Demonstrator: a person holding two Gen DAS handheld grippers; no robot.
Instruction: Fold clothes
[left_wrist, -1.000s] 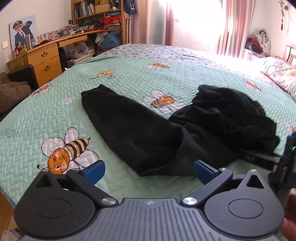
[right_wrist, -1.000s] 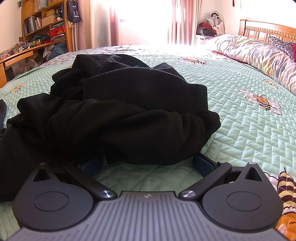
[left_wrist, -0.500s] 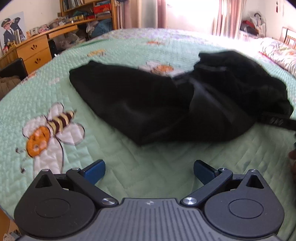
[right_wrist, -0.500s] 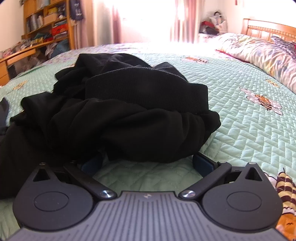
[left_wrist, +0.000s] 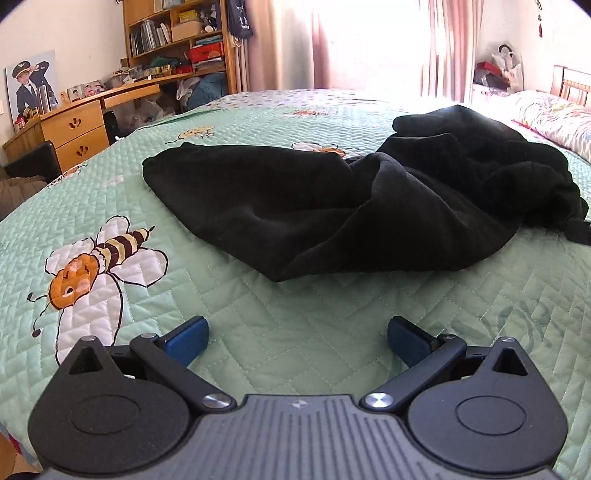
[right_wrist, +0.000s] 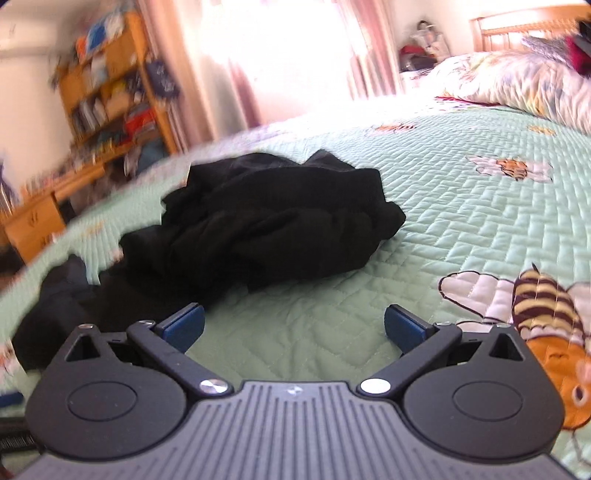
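right gripper has pulled back off the garment, jaws apart, empty; pile now at 11 o'clock. left gripper spread too, and only its view shows the flat leg on the quilt.

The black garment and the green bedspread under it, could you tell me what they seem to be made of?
Black garment: probably a soft fleece or knit, matte, slumping in thick rounded folds. Green bedspread: quilted woven cloth, likely cotton, with stitched herringbone lines and printed bees.
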